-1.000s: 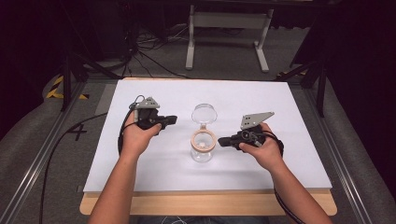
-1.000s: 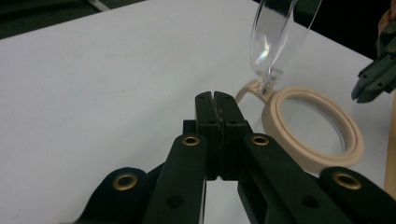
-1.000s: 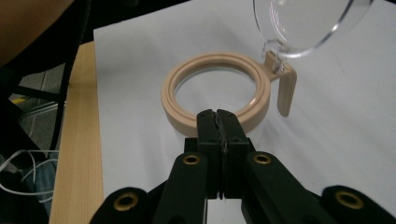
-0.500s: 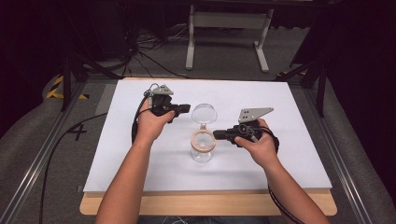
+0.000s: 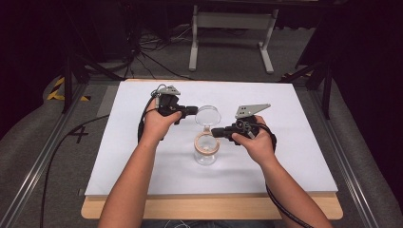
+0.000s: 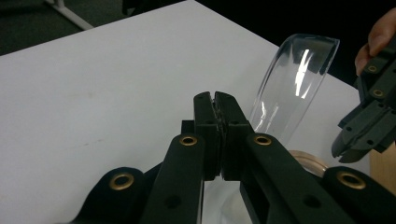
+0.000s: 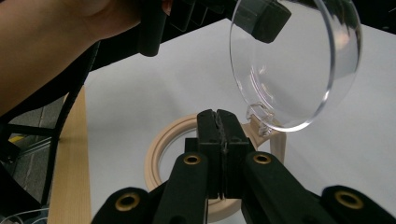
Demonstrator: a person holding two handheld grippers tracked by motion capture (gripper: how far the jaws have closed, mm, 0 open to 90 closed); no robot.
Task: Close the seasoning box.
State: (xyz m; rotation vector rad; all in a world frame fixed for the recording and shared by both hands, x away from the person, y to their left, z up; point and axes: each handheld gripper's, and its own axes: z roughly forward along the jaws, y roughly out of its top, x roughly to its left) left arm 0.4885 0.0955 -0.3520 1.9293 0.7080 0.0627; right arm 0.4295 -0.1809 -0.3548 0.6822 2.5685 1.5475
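Mid-frame on the counter [image 5: 142, 180], clear jar [image 5: 206, 154] with hinged lid [image 5: 208, 115] upright: light, rigid, slippery, best steadied at its tan rim [image 7: 161, 144]; left hand-held gripper [image 5: 194, 111] and right hand-held gripper [image 5: 215, 133] both clenched empty.

Glossy clear lid [image 7: 299, 65], perhaps plastic; matt tabletop [image 5: 294, 156].

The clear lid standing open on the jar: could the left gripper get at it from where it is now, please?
Probably yes: the left gripper sits right beside the clear lid with nothing between them, though its fingers are shut and would need to open first.
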